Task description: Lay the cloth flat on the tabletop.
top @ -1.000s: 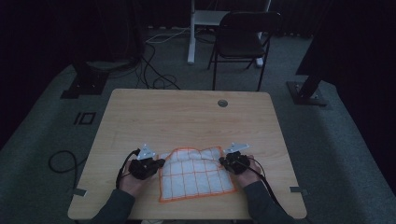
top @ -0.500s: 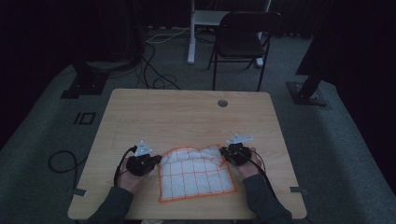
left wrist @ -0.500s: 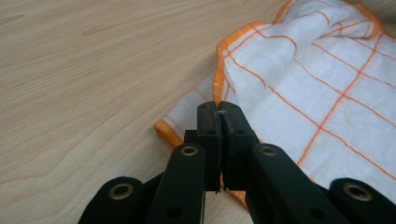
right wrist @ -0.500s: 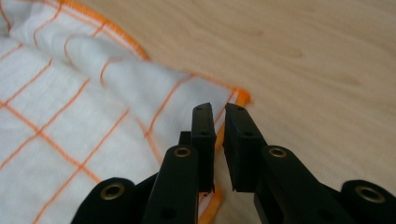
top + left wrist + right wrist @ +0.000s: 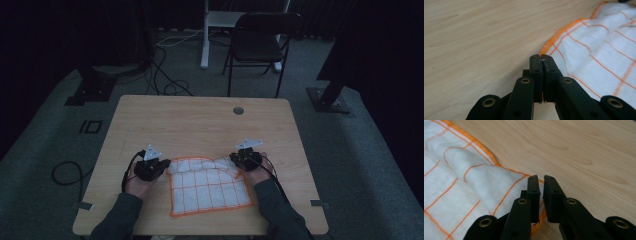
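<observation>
A white cloth (image 5: 210, 187) with an orange grid and orange hem lies flat on the near half of the wooden table (image 5: 200, 120). My left gripper (image 5: 167, 167) is at its far left corner. In the left gripper view the jaws (image 5: 541, 57) are pressed together on the hem of the cloth (image 5: 599, 42). My right gripper (image 5: 234, 161) is at the far right corner, where the cloth is rumpled. Its jaws (image 5: 541, 178) have just been opening and stand a narrow gap apart, with the orange hem of the cloth (image 5: 461, 182) lying under and between them, unpressed.
A round cable hole (image 5: 238, 110) sits near the table's far edge. Beyond the table stand a black folding chair (image 5: 260, 40), a white desk leg (image 5: 205, 35), loose cables (image 5: 165, 85) on the carpet and dark stand bases (image 5: 327, 100) at both sides.
My right gripper has shifted toward the far side of the table, and the cloth's far right corner has bunched up. The left gripper has stayed put.
</observation>
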Demonstrator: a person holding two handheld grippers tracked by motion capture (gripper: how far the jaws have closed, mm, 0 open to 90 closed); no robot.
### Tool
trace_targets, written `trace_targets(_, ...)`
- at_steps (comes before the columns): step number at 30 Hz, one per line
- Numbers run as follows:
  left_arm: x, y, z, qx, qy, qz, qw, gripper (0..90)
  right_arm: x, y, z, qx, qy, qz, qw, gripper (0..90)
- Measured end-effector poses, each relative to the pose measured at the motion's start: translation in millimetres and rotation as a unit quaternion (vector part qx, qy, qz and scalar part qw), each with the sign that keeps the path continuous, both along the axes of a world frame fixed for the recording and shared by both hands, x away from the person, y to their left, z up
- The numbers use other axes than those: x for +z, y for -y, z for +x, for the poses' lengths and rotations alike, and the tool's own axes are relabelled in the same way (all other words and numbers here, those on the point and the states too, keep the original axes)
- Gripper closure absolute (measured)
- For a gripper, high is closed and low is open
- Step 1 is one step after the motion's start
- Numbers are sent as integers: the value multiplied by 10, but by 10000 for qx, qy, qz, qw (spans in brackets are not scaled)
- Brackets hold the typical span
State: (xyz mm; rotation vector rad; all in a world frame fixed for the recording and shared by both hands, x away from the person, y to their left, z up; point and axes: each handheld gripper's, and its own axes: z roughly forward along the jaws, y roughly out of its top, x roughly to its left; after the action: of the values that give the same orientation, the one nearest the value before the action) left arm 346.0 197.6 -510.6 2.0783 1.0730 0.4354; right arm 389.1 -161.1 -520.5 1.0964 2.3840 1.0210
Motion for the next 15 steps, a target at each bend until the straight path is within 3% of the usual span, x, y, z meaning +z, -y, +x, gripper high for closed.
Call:
trace_targets(5, -38, -11, 71, 140, 42, 46, 9999, 882, -74, -33, 14, 9, -52, -12, 10000, 837)
trace_targets(15, -191, 35, 403, 461, 38, 374, 9982, 877, -166, -43, 125, -118, -41, -185, 9998, 844)
